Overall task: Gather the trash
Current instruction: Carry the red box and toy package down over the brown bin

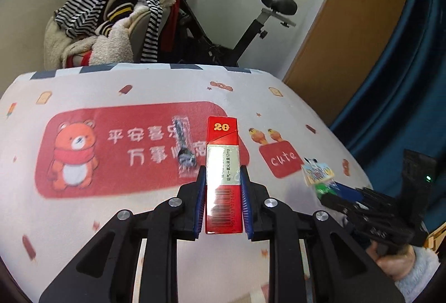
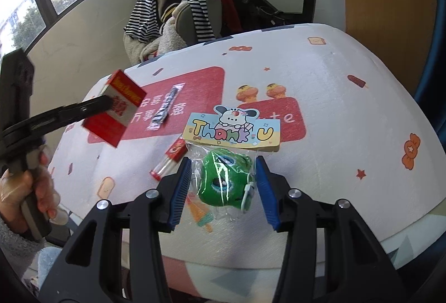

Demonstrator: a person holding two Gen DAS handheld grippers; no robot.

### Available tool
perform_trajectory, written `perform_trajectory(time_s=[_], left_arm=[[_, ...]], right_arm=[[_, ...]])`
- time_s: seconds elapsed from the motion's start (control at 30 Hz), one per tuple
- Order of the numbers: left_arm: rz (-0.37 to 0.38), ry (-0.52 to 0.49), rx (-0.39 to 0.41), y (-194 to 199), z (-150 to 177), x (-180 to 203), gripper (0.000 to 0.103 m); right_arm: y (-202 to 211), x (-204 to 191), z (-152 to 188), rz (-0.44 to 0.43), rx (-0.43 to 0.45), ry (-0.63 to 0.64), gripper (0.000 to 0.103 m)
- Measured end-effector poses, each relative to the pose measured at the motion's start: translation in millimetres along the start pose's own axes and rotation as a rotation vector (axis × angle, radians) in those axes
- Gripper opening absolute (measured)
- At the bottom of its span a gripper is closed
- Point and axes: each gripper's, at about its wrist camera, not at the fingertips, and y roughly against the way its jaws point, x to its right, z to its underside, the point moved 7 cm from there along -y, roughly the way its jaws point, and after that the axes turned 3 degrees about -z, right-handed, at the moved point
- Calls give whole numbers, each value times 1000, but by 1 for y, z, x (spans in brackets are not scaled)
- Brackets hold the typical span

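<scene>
Left claw (image 1: 223, 185) clamped on red cigarette box (image 1: 222, 172), lifted off counter (image 2: 348, 121). Right claw (image 2: 223, 185) clamped on bagged green toy (image 2: 225, 180), low over counter. Pickup step done; next likely carry to bin, none in view. Beyond toy: small red pack (image 2: 170, 160), then dark wrapper (image 2: 165, 107). Path looks unobstructed.

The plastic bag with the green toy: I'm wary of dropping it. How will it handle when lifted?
The plastic bag looks thin and crinkly, probably floppy and slippery. Its card header may flop over. The green toy seems soft and light.
</scene>
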Motion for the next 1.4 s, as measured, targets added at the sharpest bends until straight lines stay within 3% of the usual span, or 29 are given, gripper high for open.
perform_trajectory(time_s=[0.27,0.63,0.8,0.93,1.4], left_arm=[[23,38,22,63,49,-6,22],[3,-1,-36,115,137,-2,22],[6,2,-59,125,169,-2,22],[35,68,-84,131,190,-6,23],[61,45,-157,123,217,4,23]], right_arm=[[14,-22,9,-10,-15,46,48],[39,-53,39,-32,-38,96,48],[48,-65,53,-38,-48,113,48],[55,-74,60,-41,-49,126,48],[72,-87,78,-45,-51,154,48]])
